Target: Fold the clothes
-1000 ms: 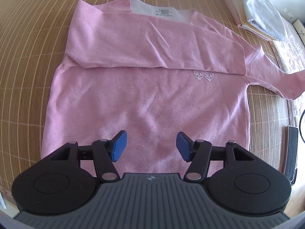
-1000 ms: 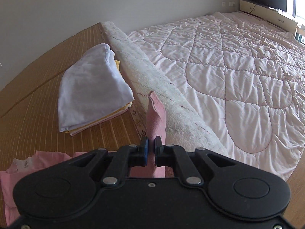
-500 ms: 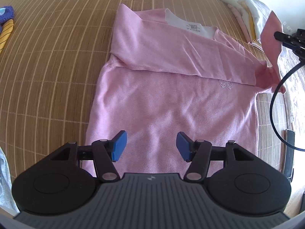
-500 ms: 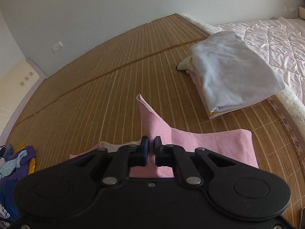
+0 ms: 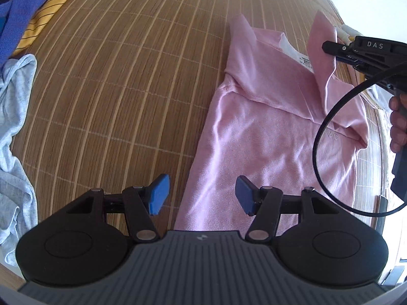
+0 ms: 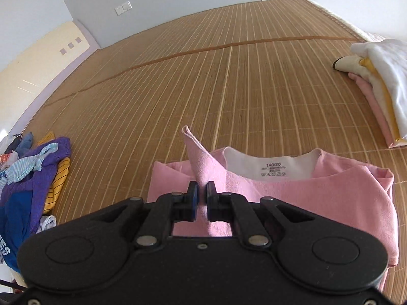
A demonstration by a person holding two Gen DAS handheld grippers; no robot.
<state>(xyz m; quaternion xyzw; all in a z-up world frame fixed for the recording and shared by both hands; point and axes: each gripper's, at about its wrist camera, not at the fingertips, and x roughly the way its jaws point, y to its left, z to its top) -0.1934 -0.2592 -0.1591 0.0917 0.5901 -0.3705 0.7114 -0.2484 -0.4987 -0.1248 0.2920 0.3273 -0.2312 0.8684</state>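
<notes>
Left wrist view, nearest first: the left gripper (image 5: 202,198) hangs with its two blue pads spread wide and nothing between them, above the hem corner of one pink shirt (image 5: 274,137) that lies flat on the bamboo mat (image 5: 122,89). A black cable (image 5: 320,132) loops across the shirt's right side and hides part of the small printed motif on the chest (its design cannot be made out). Farther off, the right gripper (image 5: 328,47) enters from the right edge, held by a hand (image 5: 398,127) that is cut off by the frame; it is clenched on the shirt's one lifted sleeve (image 5: 321,48), which stands up over the collar. At the left edge lie a pale grey garment (image 5: 15,132) and, beyond it, a blue and yellow heap, both cropped.

Right wrist view, nearest first: the right gripper (image 6: 201,198) shows its two pads pressed onto the sleeve (image 6: 197,157), whose cuff end rises upright beyond them. Just behind lies the pink shirt (image 6: 330,193), its lower part hidden by the gripper body; the neck label (image 6: 273,169) is visible but mostly too small to read. To the left sits one loose pile of clothes (image 6: 33,178), its items too tangled to count. Far right, one folded stack (image 6: 379,81) rests on the mat (image 6: 203,76), cut off by the edge.
</notes>
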